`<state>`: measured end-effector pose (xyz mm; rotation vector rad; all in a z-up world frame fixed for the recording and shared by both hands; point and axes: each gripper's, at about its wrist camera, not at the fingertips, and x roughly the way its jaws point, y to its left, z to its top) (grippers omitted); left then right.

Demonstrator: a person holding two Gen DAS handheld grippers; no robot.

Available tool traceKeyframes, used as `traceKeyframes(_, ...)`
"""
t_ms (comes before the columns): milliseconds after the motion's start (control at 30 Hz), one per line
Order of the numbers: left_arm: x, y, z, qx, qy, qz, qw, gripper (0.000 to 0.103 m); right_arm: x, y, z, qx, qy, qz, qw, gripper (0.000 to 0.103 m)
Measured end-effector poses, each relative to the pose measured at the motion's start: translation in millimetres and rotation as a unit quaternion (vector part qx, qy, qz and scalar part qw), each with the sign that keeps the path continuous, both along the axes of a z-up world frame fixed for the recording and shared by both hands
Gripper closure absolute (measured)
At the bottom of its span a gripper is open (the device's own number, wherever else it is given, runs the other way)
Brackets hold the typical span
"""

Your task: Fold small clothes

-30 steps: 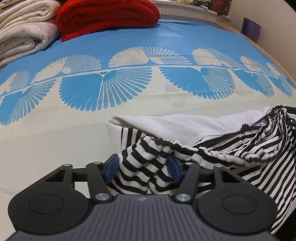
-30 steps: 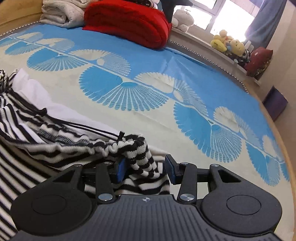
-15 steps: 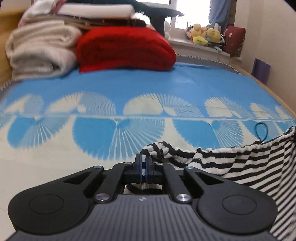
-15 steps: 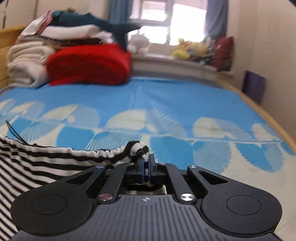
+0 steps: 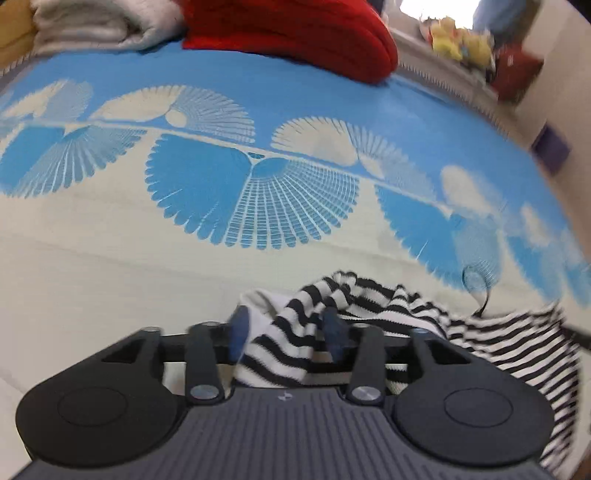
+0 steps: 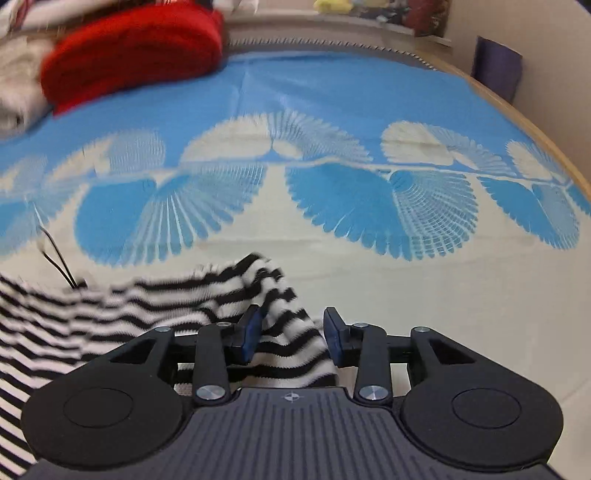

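Note:
A black-and-white striped small garment [image 5: 406,306] with a gathered hem and a thin black cord lies on the bed cover [image 5: 258,92], white fabric showing at its left edge. My left gripper [image 5: 285,326] is opening, its blue pads apart, with a bunched corner of the garment loose between them. In the right wrist view the same striped garment [image 6: 166,299] runs off to the left. My right gripper [image 6: 292,332] is opening too, its pads set either side of the other corner without pressing it.
A folded red blanket [image 5: 295,33] and beige towels [image 5: 103,22] are stacked at the far end of the bed. Plush toys [image 5: 461,37] sit on the sill. A purple box [image 6: 498,66] stands past the bed's wooden edge [image 6: 535,122].
Half a second ago both grippers were shut on the garment's hem corners. Now both pairs of jaws stand apart and both views have tipped down toward the bed.

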<state>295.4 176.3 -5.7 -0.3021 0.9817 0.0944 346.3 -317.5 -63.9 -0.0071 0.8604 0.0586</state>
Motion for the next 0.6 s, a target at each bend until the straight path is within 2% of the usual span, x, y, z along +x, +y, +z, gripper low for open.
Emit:
traceKeyframes(67, -6, 14, -3, -0.026, 0.017, 0.009, 0.9995, 0.051, -4, -11, 2, 0.009, -0.001, -0.001, 1.0, 0.059)
traceKeyframes(200, -18, 26, -12, -0.065, 0.063, -0.008, 0.9958, 0.051, -14, -27, -6, 0.038, 0.052, 0.019, 0.998, 0.058)
traceKeyframes(300, -28, 23, -19, -0.067, 0.081, -0.039, 0.9937, 0.053, -26, -32, -9, 0.04, 0.071, 0.032, 0.996, 0.058)
traceKeyframes(333, -30, 21, -21, -0.058, 0.082, -0.044, 0.9939, 0.058, -29, -36, -11, 0.043, 0.079, 0.032, 0.995, 0.058)
traceKeyframes(367, -31, 18, -22, -0.047, 0.081, -0.05, 0.9944, 0.069, -31, -40, -13, 0.048, 0.088, 0.028, 0.995, 0.058)
traceKeyframes(400, -32, 18, -22, -0.04, 0.078, -0.051, 0.9948, 0.099, -33, -43, -16, 0.053, 0.096, 0.023, 0.994, 0.059)
traceKeyframes(433, -34, 19, -20, -0.04, 0.068, -0.047, 0.9958, 0.1, -34, -46, -18, 0.062, 0.104, 0.017, 0.992, 0.078)
traceKeyframes(467, -36, 21, -12, -0.032, 0.045, -0.031, 0.998, 0.1, -33, -49, -19, 0.076, 0.107, 0.015, 0.991, 0.093)
traceKeyframes(500, -39, 24, -4, -0.022, 0.019, -0.009, 0.9995, 0.1, -34, -52, -16, 0.088, 0.1, 0.009, 0.991, 0.098)
traceKeyframes(533, -42, 27, 3, -0.022, -0.003, 0.006, 0.9997, 0.1, -37, -55, -9, 0.091, 0.074, -0.009, 0.993, 0.098)
traceKeyframes(567, -45, 29, 8, -0.021, -0.018, 0.015, 0.9995, 0.1, -40, -59, 0, 0.096, 0.044, -0.031, 0.994, 0.098)
traceKeyframes(600, -47, 27, 9, -0.016, -0.016, 0.013, 0.9997, 0.1, -42, -63, 7, 0.106, 0.021, -0.049, 0.993, 0.098)
